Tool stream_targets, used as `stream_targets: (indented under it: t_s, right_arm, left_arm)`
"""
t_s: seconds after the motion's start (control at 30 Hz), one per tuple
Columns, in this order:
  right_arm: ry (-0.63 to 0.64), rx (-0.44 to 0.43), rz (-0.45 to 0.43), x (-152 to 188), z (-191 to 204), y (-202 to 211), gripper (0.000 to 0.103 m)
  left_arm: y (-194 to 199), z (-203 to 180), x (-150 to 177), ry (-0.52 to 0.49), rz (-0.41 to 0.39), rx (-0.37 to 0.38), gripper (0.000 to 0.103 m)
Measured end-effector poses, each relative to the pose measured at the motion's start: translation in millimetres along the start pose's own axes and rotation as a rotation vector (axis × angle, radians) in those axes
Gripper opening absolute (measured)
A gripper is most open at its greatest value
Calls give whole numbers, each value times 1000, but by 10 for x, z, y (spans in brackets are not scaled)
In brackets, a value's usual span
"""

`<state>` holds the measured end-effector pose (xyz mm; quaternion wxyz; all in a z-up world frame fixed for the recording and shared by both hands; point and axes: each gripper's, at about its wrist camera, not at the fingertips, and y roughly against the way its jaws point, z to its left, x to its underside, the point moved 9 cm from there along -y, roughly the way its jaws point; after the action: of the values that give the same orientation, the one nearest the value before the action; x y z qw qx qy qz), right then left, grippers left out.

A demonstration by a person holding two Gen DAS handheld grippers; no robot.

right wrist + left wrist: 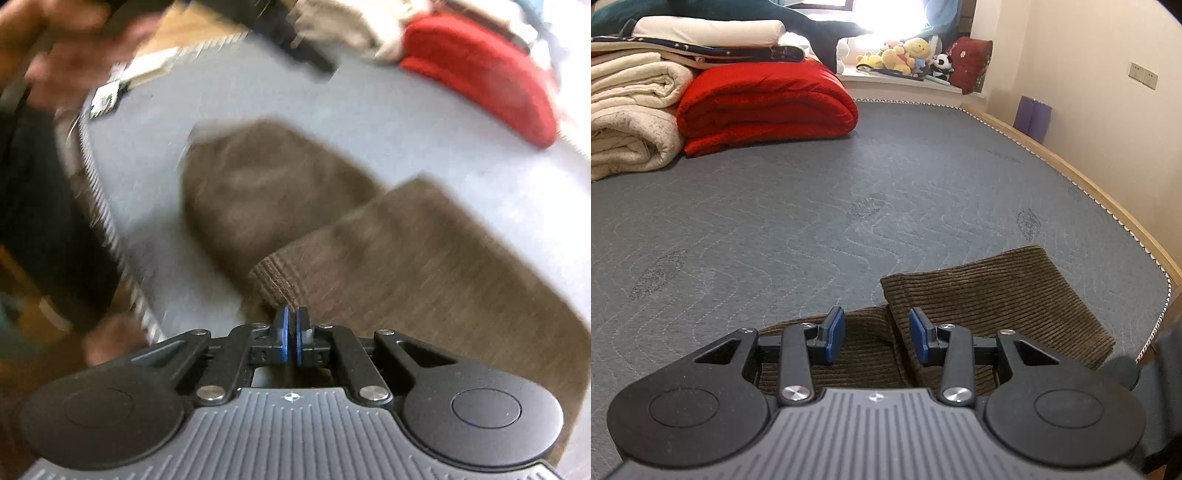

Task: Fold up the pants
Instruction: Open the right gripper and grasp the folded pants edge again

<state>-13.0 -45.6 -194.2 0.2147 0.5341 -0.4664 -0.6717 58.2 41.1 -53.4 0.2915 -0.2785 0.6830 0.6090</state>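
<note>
Two layers of soft, limp corduroy pants look best held at hems: right gripper pinches one cuff, left gripper hovers half-open, empty.

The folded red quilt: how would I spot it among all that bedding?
Look across the grey quilted mattress to its far left corner, where bedding is piled. The folded red quilt lies there beside rolled cream blankets, the only bright red bundle.

I'm over a grey quilted mattress with a wooden frame. My brown corduroy pants lie flat near its edge; red folded quilt and cream blankets sit stacked at the far end.
</note>
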Motion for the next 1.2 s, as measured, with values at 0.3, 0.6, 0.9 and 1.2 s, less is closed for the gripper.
stream_targets:
  t_s: [0.3,0.6,0.9,1.2]
  right_arm:
    - [-529,170,-330,17,-1185,919,69]
    - [-965,509,-155,1445,-2060,887,80]
    - [-1205,381,-123,1860,-2164,552,80]
    - [-1138,434,-155,1641,-2150,515,37]
  left_arm:
    - [-72,-140,-58,-34,5,13,48]
    - [-132,-168,-15,-44,25,8,50]
    - [-221,-299,-12,-70,36,16,53]
    - [-176,-235,-49,-55,19,12,54]
